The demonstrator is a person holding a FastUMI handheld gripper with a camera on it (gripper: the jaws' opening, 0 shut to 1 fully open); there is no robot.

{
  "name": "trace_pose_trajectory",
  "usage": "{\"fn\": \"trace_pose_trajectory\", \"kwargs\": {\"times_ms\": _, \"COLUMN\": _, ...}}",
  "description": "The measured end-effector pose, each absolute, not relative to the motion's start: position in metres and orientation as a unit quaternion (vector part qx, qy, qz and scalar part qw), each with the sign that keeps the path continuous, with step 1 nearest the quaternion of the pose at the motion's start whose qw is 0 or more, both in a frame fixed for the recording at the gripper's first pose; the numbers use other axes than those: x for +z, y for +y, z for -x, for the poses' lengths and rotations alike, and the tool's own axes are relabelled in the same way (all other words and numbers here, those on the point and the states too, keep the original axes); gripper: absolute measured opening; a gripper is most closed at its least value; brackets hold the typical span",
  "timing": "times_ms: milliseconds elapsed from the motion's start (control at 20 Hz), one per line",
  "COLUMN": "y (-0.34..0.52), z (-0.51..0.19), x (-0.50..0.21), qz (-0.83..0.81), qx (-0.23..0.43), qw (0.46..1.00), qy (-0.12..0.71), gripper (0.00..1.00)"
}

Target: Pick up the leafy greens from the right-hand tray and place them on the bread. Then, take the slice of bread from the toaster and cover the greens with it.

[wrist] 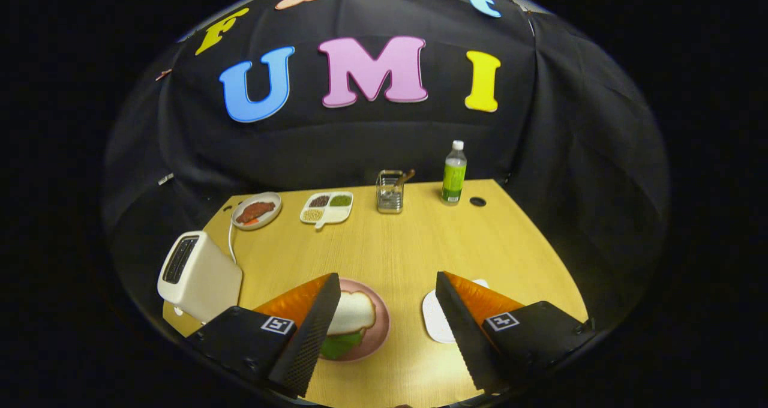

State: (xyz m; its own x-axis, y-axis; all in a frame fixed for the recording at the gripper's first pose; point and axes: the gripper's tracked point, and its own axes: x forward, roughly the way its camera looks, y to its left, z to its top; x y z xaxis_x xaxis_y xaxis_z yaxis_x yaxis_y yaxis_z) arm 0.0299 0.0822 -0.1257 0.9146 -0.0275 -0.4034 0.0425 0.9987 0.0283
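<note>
We are holding the gripper (387, 330) above the near edge of the tabletop (408, 246) with its fingers spread wide and gripping nothing. Just past the left finger, at about ten o'clock from the gap, a pink plate (379, 321) is carrying a slice of bread (355, 312), and the leafy greens (339, 345) are peeking out from under its near edge. So we are judging the greens as placed and the stack as already capped. Beside the right finger, at about two o'clock, the white tray (435, 321) is lying bare where we can see it.

The toaster (198, 276) is standing at about nine o'clock, well apart from the fingers, its long slot (180, 259) running away from us; we cannot tell whether a slice is sitting in it. Any coming move is turning on that leftward offset.

Farther out, a plate of meat (257, 211), a divided dish (327, 208), a wire holder (390, 192) and a bottle (454, 174) are lining the far edge.
</note>
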Motion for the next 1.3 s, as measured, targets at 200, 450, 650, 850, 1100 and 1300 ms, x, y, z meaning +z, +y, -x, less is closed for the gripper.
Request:
{"fn": "trace_pose_trajectory", "kwargs": {"times_ms": 200, "y": 0.058, "z": -0.018, "x": -0.053, "qz": -0.029, "qx": -0.032, "qw": 0.991, "qy": 0.124, "gripper": 0.99}}
{"fn": "trace_pose_trajectory", "kwargs": {"times_ms": 450, "y": 0.022, "z": 0.007, "x": 0.006, "qz": -0.019, "qx": -0.022, "qw": 0.997, "qy": 0.066, "gripper": 0.99}}
{"fn": "trace_pose_trajectory", "kwargs": {"times_ms": 650, "y": -0.017, "z": 0.03, "x": 0.013, "qz": -0.009, "qx": -0.026, "qw": 0.998, "qy": 0.054, "gripper": 0.99}}
{"fn": "trace_pose_trajectory", "kwargs": {"times_ms": 850, "y": -0.041, "z": 0.037, "x": 0.021, "qz": 0.0, "qx": -0.026, "qw": 0.999, "qy": 0.031, "gripper": 0.99}}
{"fn": "trace_pose_trajectory", "kwargs": {"times_ms": 1100, "y": -0.049, "z": 0.029, "x": 0.019, "qz": 0.0, "qx": -0.008, "qw": 0.999, "qy": 0.036, "gripper": 0.99}}
{"fn": "trace_pose_trajectory", "kwargs": {"times_ms": 1300, "y": -0.058, "z": 0.026, "x": 0.015, "qz": -0.015, "qx": -0.003, "qw": 0.999, "qy": 0.046, "gripper": 0.98}}
